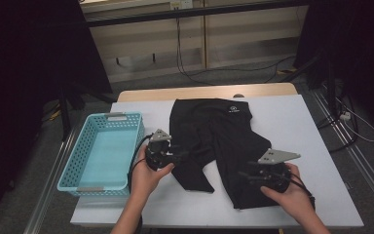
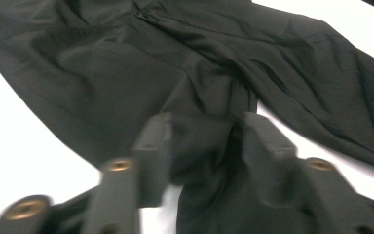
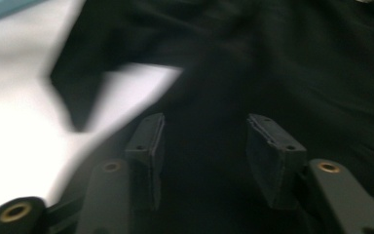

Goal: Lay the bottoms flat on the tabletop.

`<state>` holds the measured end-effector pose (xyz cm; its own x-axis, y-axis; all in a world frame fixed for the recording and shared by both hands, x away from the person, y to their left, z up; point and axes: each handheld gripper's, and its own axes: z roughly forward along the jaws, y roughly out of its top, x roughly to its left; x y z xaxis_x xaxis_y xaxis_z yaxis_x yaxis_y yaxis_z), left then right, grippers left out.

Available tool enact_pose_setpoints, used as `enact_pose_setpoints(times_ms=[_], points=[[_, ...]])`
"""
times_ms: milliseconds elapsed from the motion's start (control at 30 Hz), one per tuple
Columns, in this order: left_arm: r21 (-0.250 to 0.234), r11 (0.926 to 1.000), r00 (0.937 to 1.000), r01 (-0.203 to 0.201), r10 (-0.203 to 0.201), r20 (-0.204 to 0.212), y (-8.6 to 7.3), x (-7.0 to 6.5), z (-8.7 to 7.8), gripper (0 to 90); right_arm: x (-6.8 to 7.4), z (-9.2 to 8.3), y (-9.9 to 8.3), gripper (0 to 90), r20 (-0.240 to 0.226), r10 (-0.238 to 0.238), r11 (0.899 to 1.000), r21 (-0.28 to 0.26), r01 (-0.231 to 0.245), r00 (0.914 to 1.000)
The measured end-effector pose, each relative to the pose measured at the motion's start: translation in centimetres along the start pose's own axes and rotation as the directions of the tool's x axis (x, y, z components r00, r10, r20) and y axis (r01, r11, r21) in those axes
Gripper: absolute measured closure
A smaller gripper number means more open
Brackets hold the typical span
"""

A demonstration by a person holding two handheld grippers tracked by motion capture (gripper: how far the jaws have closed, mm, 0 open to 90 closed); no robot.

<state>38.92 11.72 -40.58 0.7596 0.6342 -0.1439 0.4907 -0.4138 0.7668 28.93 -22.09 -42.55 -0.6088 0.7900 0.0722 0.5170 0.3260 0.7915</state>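
Black fabric trousers lie spread on the white table, their two legs reaching toward the person's grippers. At the left gripper, the jaws stand apart with a fold of the near trouser leg between them; whether they pinch it I cannot tell. Over the other leg, the right gripper has its jaws wide apart, cloth beneath them. Left of the left gripper sits a turquoise perforated plastic basket.
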Motion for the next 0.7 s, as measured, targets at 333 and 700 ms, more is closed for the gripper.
enact_pose_setpoints(times_ms=[333, 700], points=[[-0.003, 0.9999, 0.9998, -0.011, 0.011, 0.016, 0.5, -1.1, 1.1, 21.7, -4.4, -1.3, -1.6, 35.7, 0.216, 0.076, 0.996, 0.026, -0.083, 0.9735], [0.0, 0.998, 0.9965, -0.064, 0.064, 0.054, 1.3, -3.4, 2.8, 17.6, -5.3, -1.3, -2.2, 28.8, 0.268, 0.112, 0.993, 0.015, -0.121, 0.957]])
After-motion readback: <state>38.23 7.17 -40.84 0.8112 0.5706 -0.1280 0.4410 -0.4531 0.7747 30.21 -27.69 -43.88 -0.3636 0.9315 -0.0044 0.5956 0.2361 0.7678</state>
